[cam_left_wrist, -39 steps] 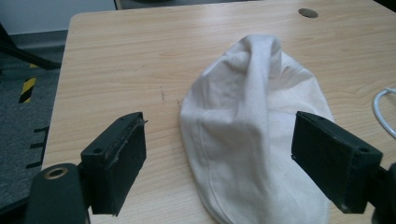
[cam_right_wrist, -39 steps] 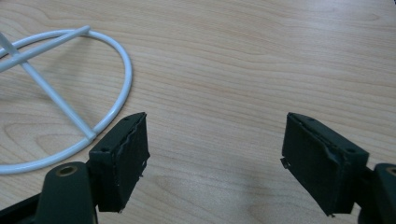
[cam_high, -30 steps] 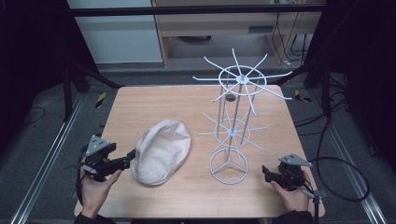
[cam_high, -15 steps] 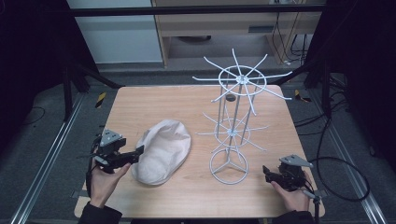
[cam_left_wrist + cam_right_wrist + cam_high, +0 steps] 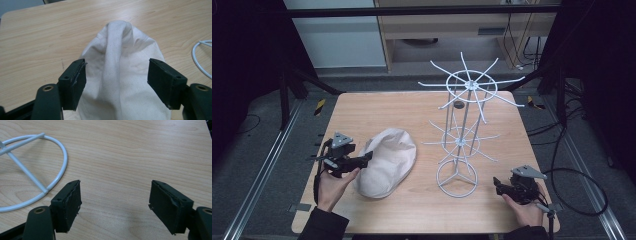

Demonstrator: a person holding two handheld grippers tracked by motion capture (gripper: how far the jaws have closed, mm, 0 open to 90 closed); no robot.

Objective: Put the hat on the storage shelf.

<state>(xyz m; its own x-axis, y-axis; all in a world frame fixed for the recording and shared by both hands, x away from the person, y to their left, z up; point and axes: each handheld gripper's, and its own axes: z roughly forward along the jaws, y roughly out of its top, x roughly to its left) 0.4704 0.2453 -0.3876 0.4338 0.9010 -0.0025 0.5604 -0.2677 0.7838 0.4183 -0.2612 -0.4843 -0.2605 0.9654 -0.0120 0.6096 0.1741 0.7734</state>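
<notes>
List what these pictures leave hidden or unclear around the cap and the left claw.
- Cap: its near end is cut off by the bottom edge of the left gripper view.
- Cap's underside: hidden in the high view by its own crown.
- Left claw: its tips are too small in the high view to tell if they touch fabric.

The cap (image 5: 125,75) is made of matt, off-white woven cloth, finely speckled. The tabletop (image 5: 140,152) is finished in smooth, light wood grain. The rack (image 5: 462,150) is formed of white-coated wire. The fingers (image 5: 70,205) are matt black.
</notes>
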